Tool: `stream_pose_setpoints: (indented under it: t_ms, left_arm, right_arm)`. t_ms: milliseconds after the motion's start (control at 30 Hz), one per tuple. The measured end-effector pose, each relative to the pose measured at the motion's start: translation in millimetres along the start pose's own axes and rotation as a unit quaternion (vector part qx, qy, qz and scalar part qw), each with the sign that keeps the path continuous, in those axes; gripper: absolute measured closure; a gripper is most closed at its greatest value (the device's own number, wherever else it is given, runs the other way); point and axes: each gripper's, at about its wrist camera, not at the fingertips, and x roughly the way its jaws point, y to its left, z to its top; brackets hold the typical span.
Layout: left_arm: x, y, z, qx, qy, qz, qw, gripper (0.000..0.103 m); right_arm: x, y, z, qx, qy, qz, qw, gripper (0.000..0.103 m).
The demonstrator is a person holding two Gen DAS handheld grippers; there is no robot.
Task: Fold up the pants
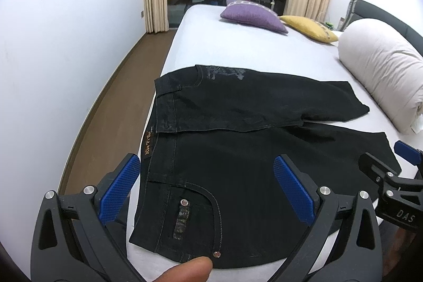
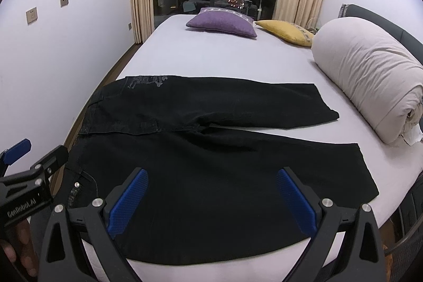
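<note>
Black pants (image 1: 238, 157) (image 2: 211, 155) lie spread flat on the white bed, waistband at the left edge, both legs running to the right. My left gripper (image 1: 208, 184) hovers open above the near hip pocket with nothing between its blue pads. My right gripper (image 2: 211, 192) hovers open above the near leg, also holding nothing. Each gripper shows in the other's view: the right one (image 1: 388, 171) at the right edge, the left one (image 2: 29, 160) at the left edge. A fingertip (image 1: 190, 268) shows at the bottom of the left wrist view.
A rolled white duvet (image 2: 370, 86) lies along the right side by the dark headboard (image 2: 383, 20). A purple cushion (image 2: 224, 23) and a yellow cushion (image 2: 285, 32) sit at the far end. The bed's left edge drops to a wooden floor (image 1: 111, 102) by the wall.
</note>
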Motion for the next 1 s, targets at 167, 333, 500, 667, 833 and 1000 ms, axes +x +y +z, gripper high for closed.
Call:
stream_pose_setpoints:
  t_ms: [167, 333, 500, 667, 833, 1000]
  left_arm:
    - [29, 3, 12, -0.006, 0.030, -0.026, 0.9992, 0.000]
    - [60, -3, 34, 0.018, 0.025, -0.085, 0.9959, 0.000]
    - [104, -11, 66, 0.075, 0.052, -0.067, 0.9936, 0.000]
    - [156, -7, 114, 0.123, 0.044, -0.074, 0.9887, 0.000]
    - [224, 0, 157, 0.177, 0.087, -0.124, 0.9725, 0.000]
    - [287, 10, 176, 0.217, 0.154, -0.157, 0.9510, 0.002]
  right_arm:
    - [23, -5, 6, 0.000, 0.012, 0.011, 1.000, 0.003]
    - [52, -15, 17, 0.000, 0.026, 0.015, 1.000, 0.003]
    - [80, -25, 31, -0.006, 0.043, 0.027, 0.999, 0.003]
    - [106, -30, 45, -0.025, 0.052, 0.031, 0.998, 0.003]
    - [131, -31, 58, -0.046, 0.059, 0.053, 0.996, 0.003]
    - [154, -34, 62, -0.078, 0.068, 0.092, 0.990, 0.003]
